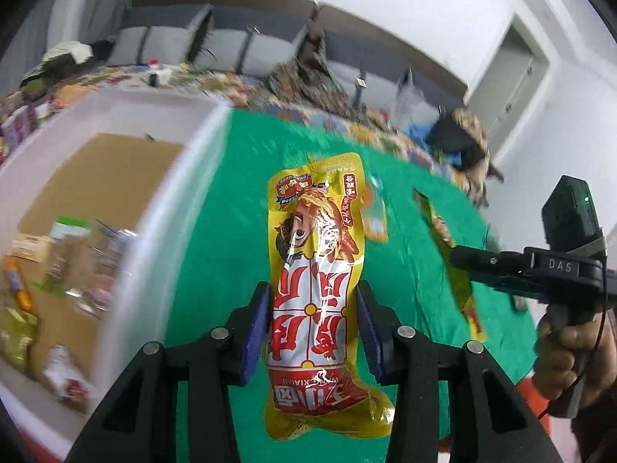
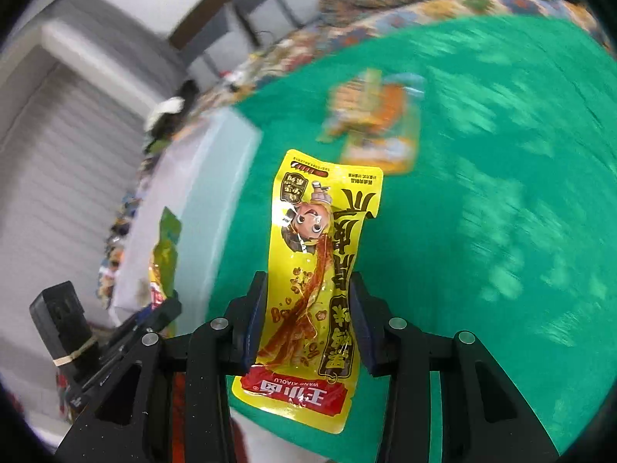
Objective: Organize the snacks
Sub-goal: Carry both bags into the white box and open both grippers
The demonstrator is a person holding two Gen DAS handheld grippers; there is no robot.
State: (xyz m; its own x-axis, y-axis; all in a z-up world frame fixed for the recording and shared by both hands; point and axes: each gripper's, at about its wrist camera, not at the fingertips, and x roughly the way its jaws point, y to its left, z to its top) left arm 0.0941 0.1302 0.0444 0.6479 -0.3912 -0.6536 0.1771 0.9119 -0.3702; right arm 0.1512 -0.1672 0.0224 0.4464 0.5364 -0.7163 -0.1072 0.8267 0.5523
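White plastic walls frame the bin (image 1: 154,208) to my left, its floor lined with brown cardboard. Several snack packets (image 1: 65,266) lie inside it, bunched toward the near end: an orange one, a green-topped one, a silvery one, a red-and-white one; blur keeps me from reading any of them. The bin sits on a green cloth (image 1: 216,200) that covers the table.

My left gripper (image 1: 312,326) pinches a yellow packet with red and white lettering (image 1: 318,289), the blue pads pressed against its two long edges around the middle. The packet stands lengthwise along my fingers, lifted above the cloth just to the right of the bin's wall.

My right gripper (image 2: 308,322) pinches a second yellow packet with a cartoon face (image 2: 320,270), again clamped on its long edges, its red band nearest the camera. It too hangs over the green cloth, with the bin's pale wall off to its left.

Farther out on the cloth lies an orange and yellow packet (image 2: 376,127), flat and smeared by blur.

From the left camera I see my right hand (image 1: 570,355) wrapped round the black handle of the other tool, held out level at the far right.
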